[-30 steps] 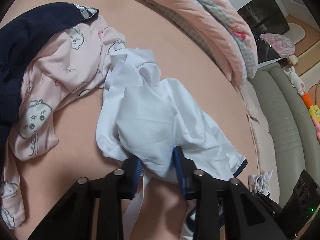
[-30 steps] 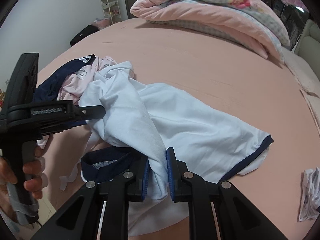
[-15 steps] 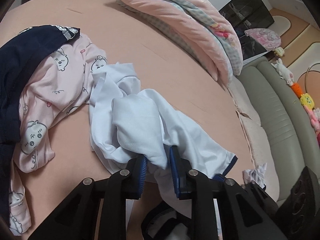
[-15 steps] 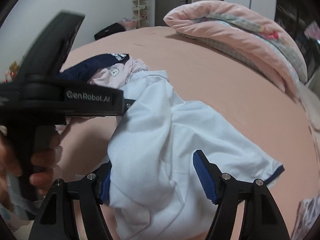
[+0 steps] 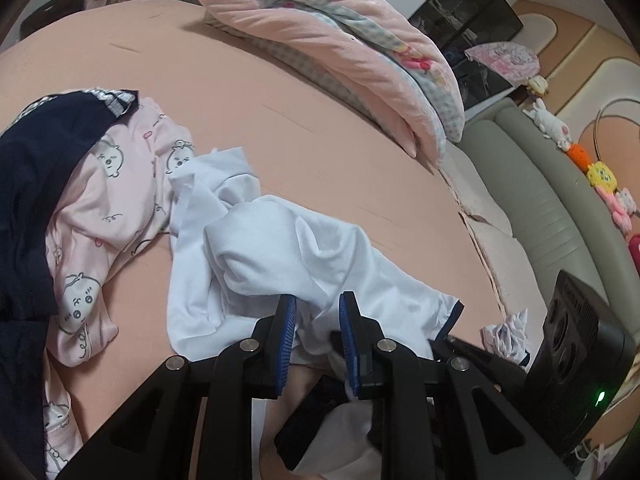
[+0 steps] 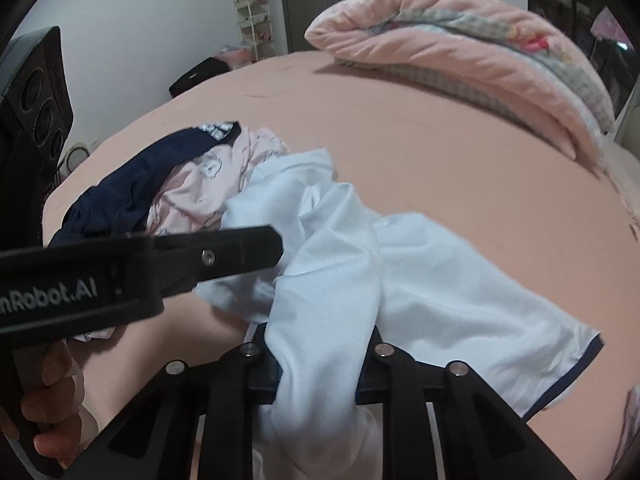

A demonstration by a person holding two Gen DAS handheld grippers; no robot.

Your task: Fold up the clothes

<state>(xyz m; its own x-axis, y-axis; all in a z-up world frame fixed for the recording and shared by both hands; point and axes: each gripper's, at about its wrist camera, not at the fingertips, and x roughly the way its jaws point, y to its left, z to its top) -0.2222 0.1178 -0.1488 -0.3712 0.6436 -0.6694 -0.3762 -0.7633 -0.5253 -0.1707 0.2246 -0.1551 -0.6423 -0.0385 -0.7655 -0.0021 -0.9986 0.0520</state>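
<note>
A crumpled white shirt with navy trim [image 5: 288, 248] lies on the pink bed; it also shows in the right wrist view [image 6: 440, 280]. My left gripper [image 5: 316, 320] is shut on a fold of the shirt near its front edge; its black body [image 6: 140, 268] crosses the right wrist view at the left. My right gripper [image 6: 320, 364] is closed around a bunched fold of the same shirt, which hides the blue pads. Its body [image 5: 576, 360] shows at the lower right of the left wrist view.
A pink printed garment [image 5: 112, 200] and a navy garment [image 5: 32, 184] lie piled to the left. A folded pink quilt [image 5: 340, 52] lies at the far side of the bed [image 5: 280, 128]. A small white cloth [image 5: 508, 332] lies by the grey headboard [image 5: 532, 196].
The right gripper, open half a second ago, has closed on a shirt fold. The left gripper kept its hold and lifted the cloth slightly; both grippers drew closer together.
</note>
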